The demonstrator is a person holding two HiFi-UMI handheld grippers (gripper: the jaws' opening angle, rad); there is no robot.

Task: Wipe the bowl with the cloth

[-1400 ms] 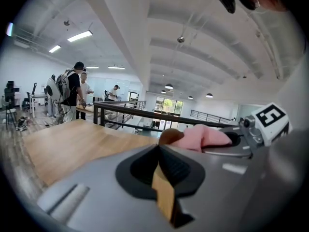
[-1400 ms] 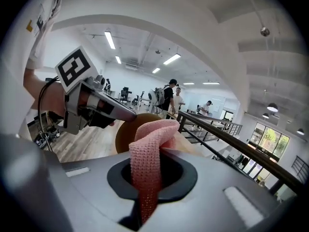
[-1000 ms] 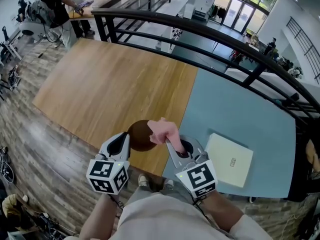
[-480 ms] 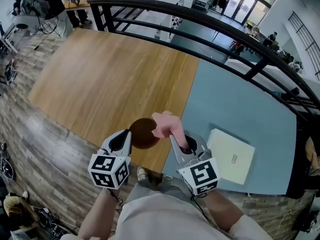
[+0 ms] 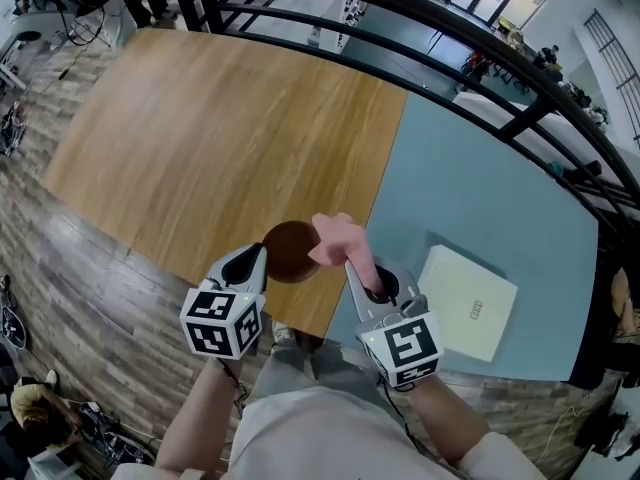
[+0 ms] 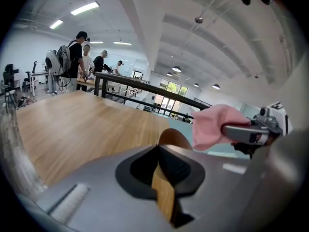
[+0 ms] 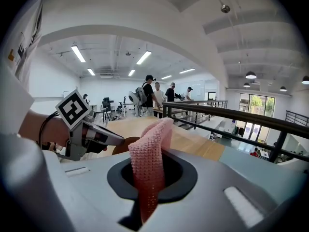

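Our left gripper (image 5: 254, 260) clamps the stiff-looking wooden bowl (image 5: 288, 251) by its rim, our right gripper (image 5: 356, 270) nips the limp knitted cloth (image 5: 336, 239).

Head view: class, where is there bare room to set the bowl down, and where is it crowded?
The wooden tabletop is bare from the railing to its near edge. The blue surface is bare between the wood and the white box. The near edge is crowded: the left gripper holds the bowl and the right gripper the cloth.
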